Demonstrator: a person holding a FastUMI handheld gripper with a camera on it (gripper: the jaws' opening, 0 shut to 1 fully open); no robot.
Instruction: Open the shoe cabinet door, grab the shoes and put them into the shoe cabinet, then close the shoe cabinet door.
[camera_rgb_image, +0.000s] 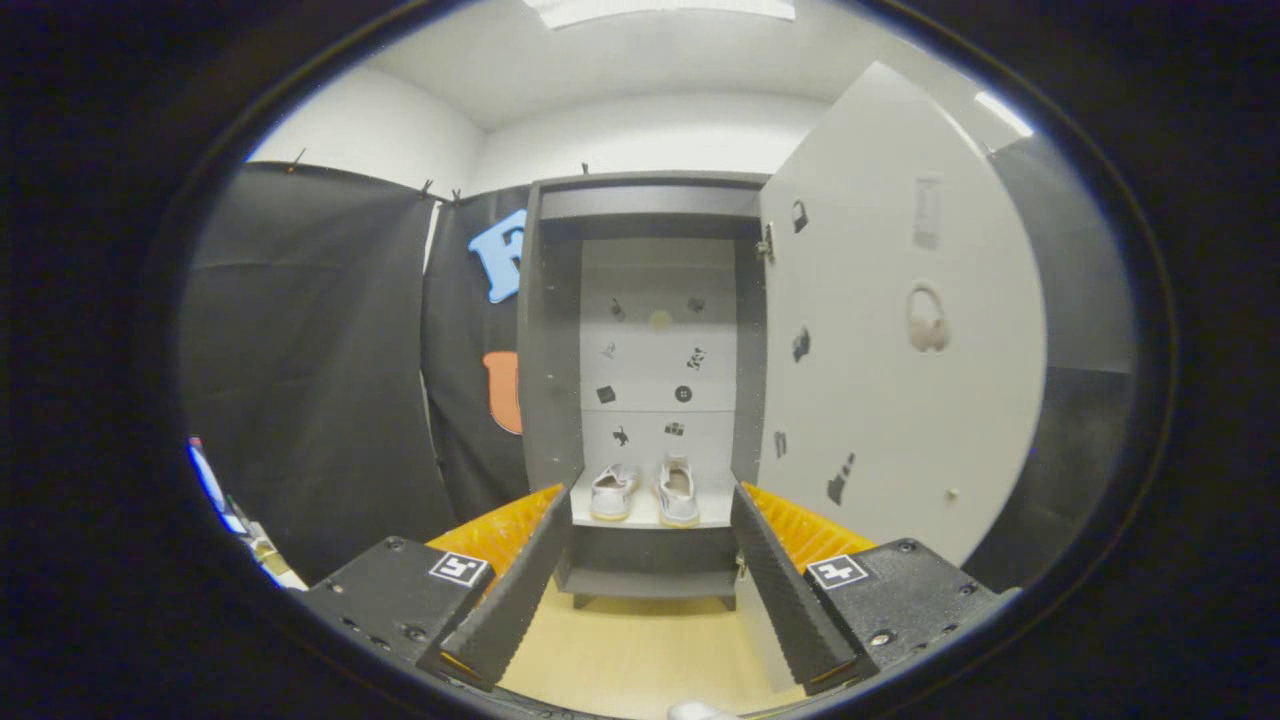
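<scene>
Shoes (645, 490) are sitting side by side on the lower shelf (645, 518) inside the cabinet (550, 330), heels toward you, and they are appearing straight ahead, beyond the fingertips and between the two fingers. Your gripper (645, 495) is standing wide open and is holding nothing. The door (900, 330) is hanging open on the right side, swung out toward you, so its inner face with the small stickers is facing the camera. Judging from this, the placing seems done, and the step in hand is closing the door. For doing it well, you are better bringing the gripper around to the outer side of the door, near its free edge and far from the hinge, because there a light push is turning it easily. I cannot tell from here whether the door has a handle on the outside, so a flat push with one finger may be safer than trying to pinch the edge. Keep the push slow and follow the arc of the door, and watch that the fingers are not getting caught between the door and the cabinet frame at the end.
</scene>
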